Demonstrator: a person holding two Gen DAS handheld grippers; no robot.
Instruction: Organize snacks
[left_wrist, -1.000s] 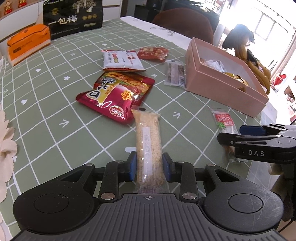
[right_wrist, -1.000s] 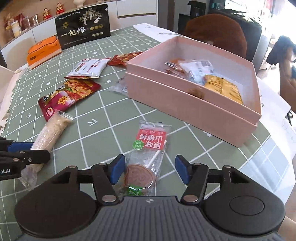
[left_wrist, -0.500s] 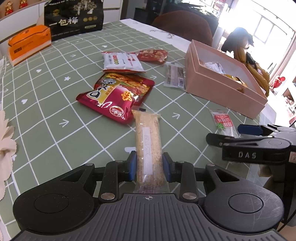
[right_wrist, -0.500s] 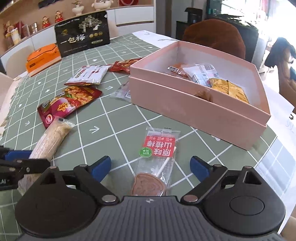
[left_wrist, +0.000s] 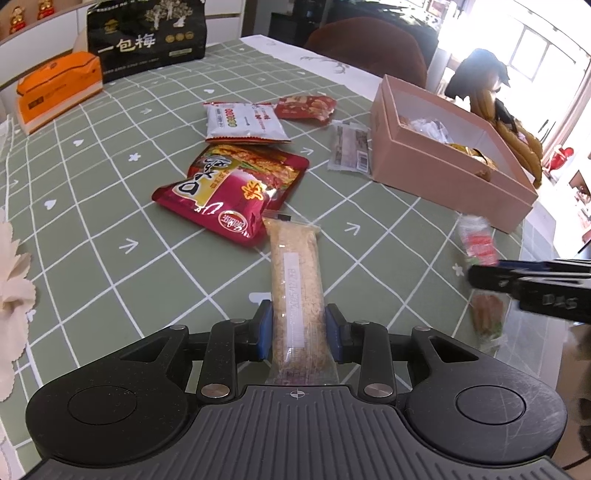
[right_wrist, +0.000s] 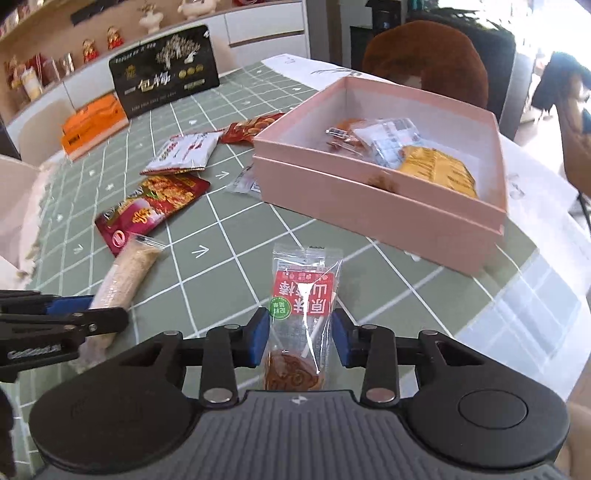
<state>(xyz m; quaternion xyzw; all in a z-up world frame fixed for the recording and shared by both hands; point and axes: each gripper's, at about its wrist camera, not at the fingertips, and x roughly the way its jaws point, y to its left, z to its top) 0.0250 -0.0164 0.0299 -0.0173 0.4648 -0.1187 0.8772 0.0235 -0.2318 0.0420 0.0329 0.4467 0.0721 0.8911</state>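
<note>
The room's far side carried pale cabinets and a shelf of small figurines. A rounded brown chair back (right_wrist: 424, 55) stood behind the table, and strong daylight came from windows on the right.

The table (left_wrist: 92, 229) was covered by a smooth sage-green cloth printed with a white grid, arrows and hearts; a clear glossy sheet lay over its near right edge.

A rectangular pink cardboard box (right_wrist: 369, 218), matte, with its tray nested in its lid, stood open on the right. It held several crinkled wrappers, one yellow, one white and clear.

At the far edge stood a black printed bag (right_wrist: 162, 77) and, beside it, an orange carton (right_wrist: 92, 125).

Loose on the cloth lay a glossy red and magenta foil packet (left_wrist: 229, 192), a white pillow pack (left_wrist: 243, 122), a small red packet (left_wrist: 306, 107) and a flat clear sachet (left_wrist: 351, 147) just beside the box wall.

The left gripper (left_wrist: 298, 325) was clamped by its blue pads on the near end of a long, clear-wrapped grainy beige bar (left_wrist: 295, 280), whose far end touched the magenta packet.

The right gripper (right_wrist: 300, 334) was closing on a clear lollipop wrapper with a red label (right_wrist: 304, 291). Both pads met its sides, the film was creased, and the flat brown sweet sat at the near end. The wrapper appeared raised off the cloth, in front of the box.
</note>
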